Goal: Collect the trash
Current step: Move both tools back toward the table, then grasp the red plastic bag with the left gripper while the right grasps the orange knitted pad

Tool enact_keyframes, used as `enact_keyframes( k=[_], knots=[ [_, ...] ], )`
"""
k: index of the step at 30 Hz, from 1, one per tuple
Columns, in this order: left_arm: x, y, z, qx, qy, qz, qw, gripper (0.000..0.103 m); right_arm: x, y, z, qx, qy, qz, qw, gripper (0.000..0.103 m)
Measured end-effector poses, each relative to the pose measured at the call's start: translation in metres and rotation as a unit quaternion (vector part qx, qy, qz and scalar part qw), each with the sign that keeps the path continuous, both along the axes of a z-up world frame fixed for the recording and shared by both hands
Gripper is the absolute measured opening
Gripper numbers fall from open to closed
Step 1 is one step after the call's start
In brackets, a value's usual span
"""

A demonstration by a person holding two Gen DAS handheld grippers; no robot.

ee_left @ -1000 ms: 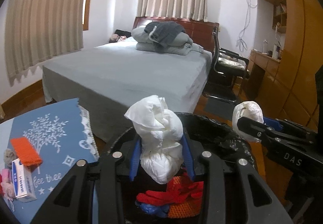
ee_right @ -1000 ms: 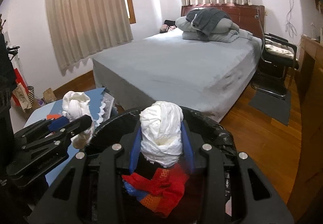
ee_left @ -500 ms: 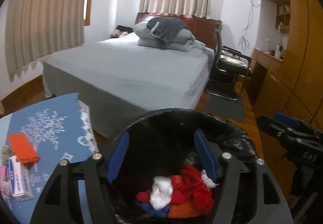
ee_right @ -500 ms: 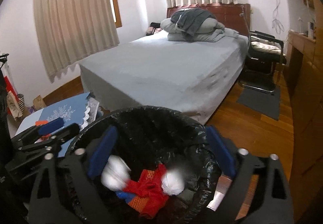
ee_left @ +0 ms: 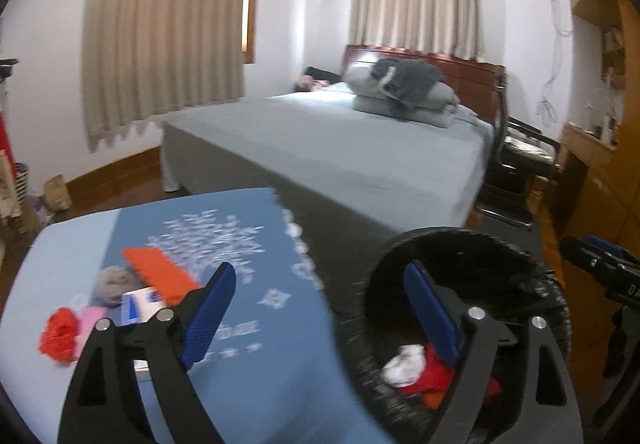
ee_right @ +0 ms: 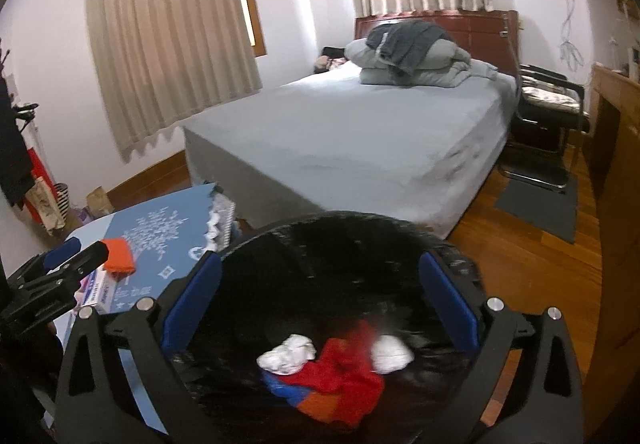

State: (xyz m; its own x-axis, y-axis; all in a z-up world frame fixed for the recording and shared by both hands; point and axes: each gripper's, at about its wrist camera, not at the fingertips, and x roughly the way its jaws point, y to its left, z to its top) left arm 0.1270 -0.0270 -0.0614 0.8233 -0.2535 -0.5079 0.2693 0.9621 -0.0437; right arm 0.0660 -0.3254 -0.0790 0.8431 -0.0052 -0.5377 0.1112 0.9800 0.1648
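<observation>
A grey bed [ee_right: 352, 132] fills the room at twelve o'clock, folded bedding piled at its head. At about nine o'clock stands a table with a blue cloth [ee_left: 248, 284]. Just beside it, at the foot of the bed, sits the black-lined trash bin [ee_right: 340, 240]. Inside the bin lie red and orange rags [ee_right: 340, 376] with two white paper wads [ee_right: 286, 354] touching them. The right gripper [ee_right: 320, 304] hovers over the bin, jaws wide and still opening, holding nothing. The left gripper [ee_left: 316, 308] straddles table edge and bin rim, jaws opening, empty. On the cloth rest an orange sponge [ee_left: 158, 272], a small box [ee_left: 140, 306] and a red scrap [ee_left: 58, 336].
</observation>
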Motion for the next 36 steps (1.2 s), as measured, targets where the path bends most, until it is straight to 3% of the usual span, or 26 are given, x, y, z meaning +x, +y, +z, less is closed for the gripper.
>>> enact_keyframes(
  k=[9,20,30,36],
  knots=[
    [-0.012,0.070,-0.006,0.012,-0.001,0.073,0.9973,0.085,0.028,0.074,-0.001,-0.002,0.001,0.061,0.998,0.096],
    [-0.010,0.153,-0.021,0.030,0.002,0.159,0.9868,0.085,0.062,0.151,-0.009,-0.010,0.010,0.122,0.992,0.096],
    [0.006,0.223,-0.051,0.036,0.031,0.232,0.9716,0.084,0.096,0.202,-0.027,-0.030,0.021,0.154,0.987,0.096],
    [0.021,0.245,-0.070,0.034,0.057,0.244,0.9675,0.081,0.113,0.224,-0.043,-0.039,0.036,0.164,0.985,0.096]
  ],
)
